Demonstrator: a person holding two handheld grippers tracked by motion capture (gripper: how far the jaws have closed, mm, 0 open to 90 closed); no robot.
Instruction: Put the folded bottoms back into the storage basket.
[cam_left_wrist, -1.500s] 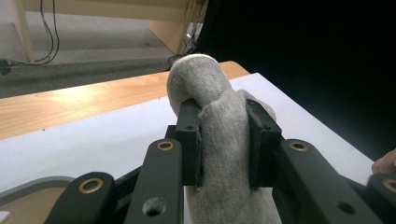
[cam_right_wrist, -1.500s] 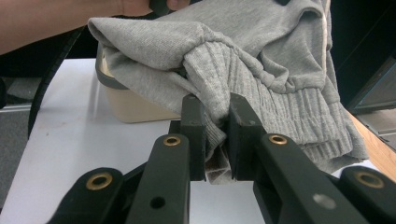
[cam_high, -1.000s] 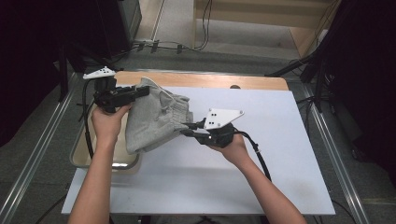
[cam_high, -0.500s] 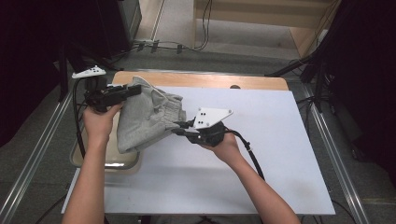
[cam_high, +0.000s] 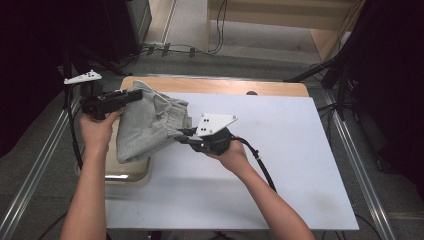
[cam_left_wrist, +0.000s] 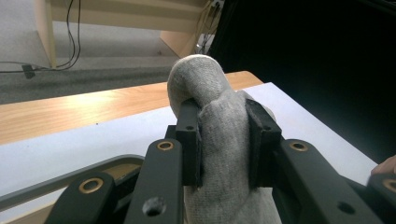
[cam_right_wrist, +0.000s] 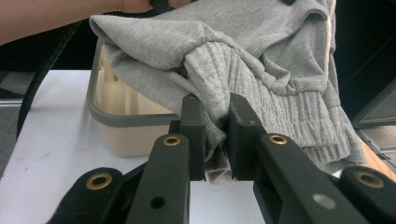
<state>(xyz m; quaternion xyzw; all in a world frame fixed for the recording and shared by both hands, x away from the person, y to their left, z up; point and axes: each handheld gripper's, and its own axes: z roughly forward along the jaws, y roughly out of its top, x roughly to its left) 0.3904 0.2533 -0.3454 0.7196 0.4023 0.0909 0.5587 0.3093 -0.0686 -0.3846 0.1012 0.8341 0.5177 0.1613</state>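
Both grippers (cam_high: 134, 95) (cam_high: 184, 136) clamp grey garment (cam_high: 150, 125) over bin (cam_high: 132, 170).

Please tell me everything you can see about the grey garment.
The garment is light grey knit, soft and thick like sweatshirt fabric, with a ribbed band along one edge. It is bunched and folded, held in the air between both claws. The left claw is shut on a thick fold at the far corner; the right claw is shut on the ribbed edge. It hangs over the beige bin at the table's left edge.

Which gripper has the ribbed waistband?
The right gripper pinches the grey garment's ribbed band; the left gripper clamps plain knit fabric.
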